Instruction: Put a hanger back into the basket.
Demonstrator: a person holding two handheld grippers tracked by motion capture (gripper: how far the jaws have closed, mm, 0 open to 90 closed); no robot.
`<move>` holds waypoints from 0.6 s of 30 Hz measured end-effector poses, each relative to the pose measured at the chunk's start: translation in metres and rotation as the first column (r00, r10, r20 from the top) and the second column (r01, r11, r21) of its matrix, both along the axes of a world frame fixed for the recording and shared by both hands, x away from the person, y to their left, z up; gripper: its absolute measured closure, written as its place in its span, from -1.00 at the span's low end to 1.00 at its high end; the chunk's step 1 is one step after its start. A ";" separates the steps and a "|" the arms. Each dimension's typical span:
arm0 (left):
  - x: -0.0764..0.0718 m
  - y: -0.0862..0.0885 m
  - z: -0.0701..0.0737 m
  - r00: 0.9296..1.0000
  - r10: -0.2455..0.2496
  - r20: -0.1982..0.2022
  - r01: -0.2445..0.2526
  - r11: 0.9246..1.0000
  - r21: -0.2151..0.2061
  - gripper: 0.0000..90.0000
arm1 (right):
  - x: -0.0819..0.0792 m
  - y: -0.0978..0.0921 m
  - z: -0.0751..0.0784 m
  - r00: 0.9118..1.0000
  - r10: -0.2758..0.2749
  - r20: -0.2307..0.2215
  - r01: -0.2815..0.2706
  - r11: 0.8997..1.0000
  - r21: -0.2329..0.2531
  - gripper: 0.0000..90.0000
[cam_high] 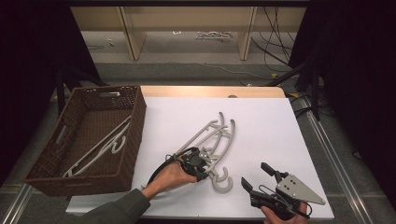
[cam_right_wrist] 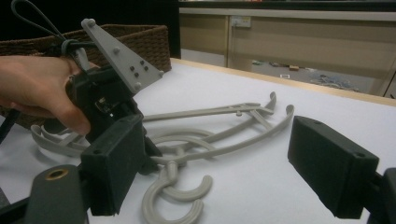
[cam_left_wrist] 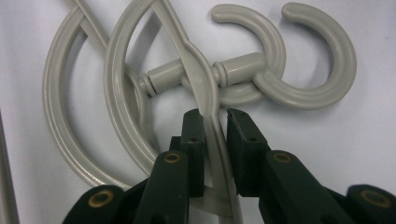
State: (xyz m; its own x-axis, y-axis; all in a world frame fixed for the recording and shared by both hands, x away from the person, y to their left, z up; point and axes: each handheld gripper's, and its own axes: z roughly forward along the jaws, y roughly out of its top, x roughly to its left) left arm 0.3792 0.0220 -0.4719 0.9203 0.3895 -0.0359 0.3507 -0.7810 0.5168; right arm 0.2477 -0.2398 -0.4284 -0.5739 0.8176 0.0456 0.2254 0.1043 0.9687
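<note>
Nearest the camera in the high view, at the near right edge of the white bench point(cam_high: 261, 116): right gripper point(cam_high: 256, 178), spread wide and holding nothing, hovering just short of the hangers. Left of it, left gripper point(cam_high: 201, 169), gripped by a hand point(cam_high: 172, 176) and set down on the near end of the pale grey hangers point(cam_high: 212, 137), a small stack lying flat mid-bench with arms fanning toward the far right and hooks point(cam_high: 223, 181) curling toward the near edge. In the left gripper view, jaws bracketing one thin hanger arm point(cam_left_wrist: 215, 135) just short of the hook necks, pads close on either side, one seemingly touching, a sliver of gap beside the other; not yet pinched firm by the look of it. Two open hooks point(cam_left_wrist: 299, 60) lying overlapped just beyond the fingertips. At the far left, touching the bench edge, a brown wicker basket point(cam_high: 134, 122) with at least one more hanger point(cam_high: 100, 147) already lying inside. Step in hand, judging by this: securing a single hanger from the stack for transfer to the basket. Next move likely: closing fully on that arm, lifting gently to separate it from the hangers tangled beneath, then carrying left over the basket rim. Risk: hooks snagging and dragging a second hanger along; free right gripper well placed for holding the rest down.
</note>
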 end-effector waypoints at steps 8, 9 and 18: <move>0.001 0.004 0.002 0.997 0.060 -0.044 -0.062 0.996 -0.064 0.75 | 0.002 0.002 -0.002 1.000 0.011 0.000 -0.011 1.000 0.009 -0.56; 0.004 0.008 0.006 0.996 0.067 -0.060 -0.072 0.993 -0.092 0.77 | 0.001 0.001 -0.001 1.000 0.015 -0.006 -0.015 1.000 0.006 -0.56; 0.013 0.032 0.025 0.980 0.164 -0.112 -0.188 0.948 -0.256 0.81 | 0.001 0.001 -0.001 1.000 0.006 -0.018 -0.007 1.000 -0.012 -0.56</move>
State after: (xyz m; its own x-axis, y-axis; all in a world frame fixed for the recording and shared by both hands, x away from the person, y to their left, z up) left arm 0.3923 0.0537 -0.4470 0.8264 0.5108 -0.2370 0.5236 -0.5420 0.6574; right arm 0.2489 -0.2386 -0.4291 -0.5783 0.8145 0.0462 0.2419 0.1171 0.9632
